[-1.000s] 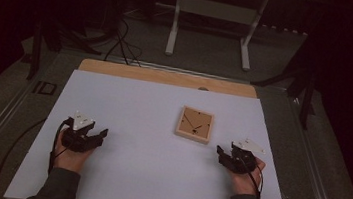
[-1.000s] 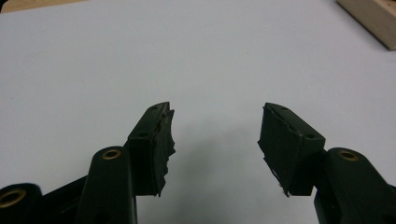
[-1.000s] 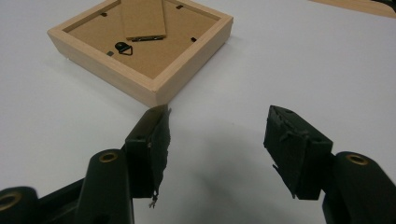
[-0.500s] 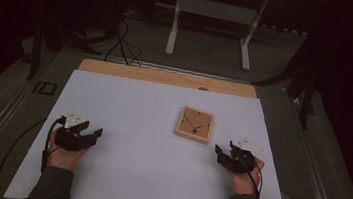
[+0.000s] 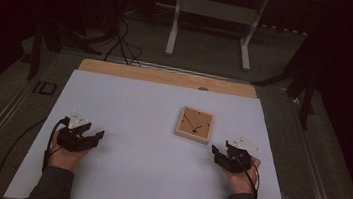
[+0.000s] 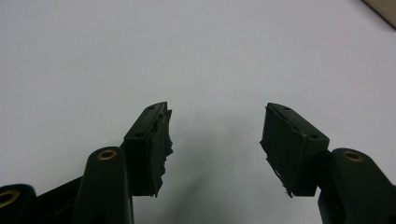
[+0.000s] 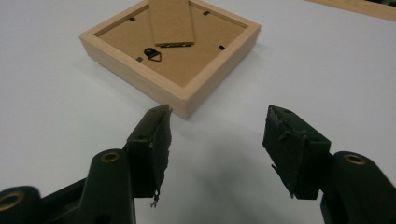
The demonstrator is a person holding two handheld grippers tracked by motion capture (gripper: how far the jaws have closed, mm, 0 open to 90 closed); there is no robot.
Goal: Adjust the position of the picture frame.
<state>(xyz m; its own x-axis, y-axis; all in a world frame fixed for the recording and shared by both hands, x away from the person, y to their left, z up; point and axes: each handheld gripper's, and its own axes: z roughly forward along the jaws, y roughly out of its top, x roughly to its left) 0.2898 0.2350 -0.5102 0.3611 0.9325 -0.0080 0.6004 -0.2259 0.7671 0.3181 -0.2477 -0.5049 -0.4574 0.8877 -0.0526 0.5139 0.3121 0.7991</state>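
The picture frame [image 7: 170, 56] is pale, light wood with a darker tan backboard, a tan prop strip and a small black hanger. The sheet [image 5: 131, 170] covering the table is plain white, with a strip of bare light-brown wood [image 5: 167, 76] along its far edge. Both grippers, left [image 5: 91, 136] and right [image 5: 218, 154], are black with brass-coloured rivets and a light grey top plate.

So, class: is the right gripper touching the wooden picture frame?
Apart. In the right gripper view, bare white table lies between the open right gripper and the nearest corner of the picture frame; the high view shows the same gap.
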